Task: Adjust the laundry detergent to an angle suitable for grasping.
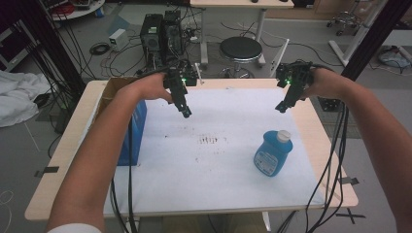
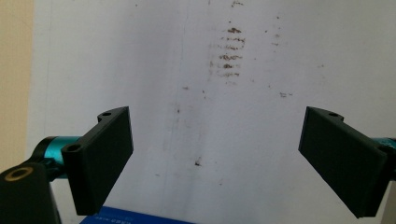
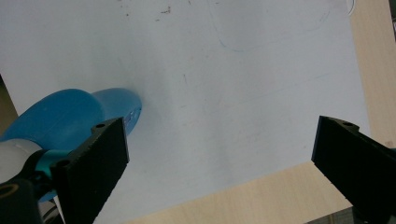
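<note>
Right claw (image 1: pixel 282 107) hangs wide open, holding nothing, above the counter (image 1: pixel 311 126). Blue bottle (image 1: pixel 272 154) stands upright nearer the person, apart from it, white cap (image 1: pixel 283 135) topmost, long axis vertical.

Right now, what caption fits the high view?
Two open hand-held grippers hover over a white mat and blue bottle.

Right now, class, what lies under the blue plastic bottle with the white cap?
The blue plastic bottle with the white cap stands on a white paper sheet that covers the light wooden table. Brown smudges mark the sheet nearby; the patch beneath the bottle's base is hidden.
</note>
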Available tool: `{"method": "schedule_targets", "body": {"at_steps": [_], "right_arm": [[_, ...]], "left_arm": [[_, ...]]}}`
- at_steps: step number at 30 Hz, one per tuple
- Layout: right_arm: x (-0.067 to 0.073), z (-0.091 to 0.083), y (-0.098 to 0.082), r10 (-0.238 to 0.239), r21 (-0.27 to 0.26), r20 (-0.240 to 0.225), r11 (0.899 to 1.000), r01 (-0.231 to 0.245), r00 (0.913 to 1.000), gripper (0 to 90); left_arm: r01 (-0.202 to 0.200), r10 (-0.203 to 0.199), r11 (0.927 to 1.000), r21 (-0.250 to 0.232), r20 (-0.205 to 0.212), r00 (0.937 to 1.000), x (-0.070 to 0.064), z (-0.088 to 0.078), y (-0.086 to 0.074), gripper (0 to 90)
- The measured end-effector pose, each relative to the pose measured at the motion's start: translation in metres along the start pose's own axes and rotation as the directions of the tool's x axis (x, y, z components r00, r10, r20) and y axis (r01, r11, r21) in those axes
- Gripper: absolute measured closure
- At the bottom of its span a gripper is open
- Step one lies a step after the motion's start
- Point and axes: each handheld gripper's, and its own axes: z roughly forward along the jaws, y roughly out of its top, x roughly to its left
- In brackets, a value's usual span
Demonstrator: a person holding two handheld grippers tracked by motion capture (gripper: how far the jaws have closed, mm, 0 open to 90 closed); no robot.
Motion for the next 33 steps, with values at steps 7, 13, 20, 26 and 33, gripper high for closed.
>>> {"method": "schedule_targets", "body": {"at_steps": [7, 13, 20, 26, 33], "right_arm": [[0.0017, -0.0027, -0.0016, -0.01, -0.005, 0.003, 1.0, 0.01, 0.9999, 2.8], [0.0008, -0.0026, -0.0029, -0.004, -0.01, 0.007, 1.0, 0.004, 1.0, 2.9], [0.0018, -0.0045, -0.0024, -0.005, -0.015, 0.014, 1.0, 0.006, 0.9999, 2.8], [0.0035, -0.0048, -0.001, -0.009, -0.009, 0.012, 1.0, 0.009, 0.9999, 2.8], [0.0086, -0.0075, -0.0006, -0.017, -0.009, 0.016, 1.0, 0.018, 0.9997, 2.8]], "left_arm": [[0.006, -0.006, 1.0, 0.0, -0.007, 1.0, 0.0003, -0.0016, -0.0008, 10.0], [0.004, -0.004, 1.0, 0.001, -0.015, 0.9999, -0.0019, -0.0014, 0.0003, 10.0], [0.001, -0.001, 1.0, 0.002, -0.017, 0.9998, -0.0041, -0.003, 0.0009, 9.9], [0.002, -0.002, 1.0, 0.003, -0.021, 0.9998, -0.0048, -0.004, 0.0002, 10.0], [-0.004, 0.004, 1.0, 0.002, -0.024, 0.9997, -0.0085, -0.0048, 0.0017, 10.0]]}}
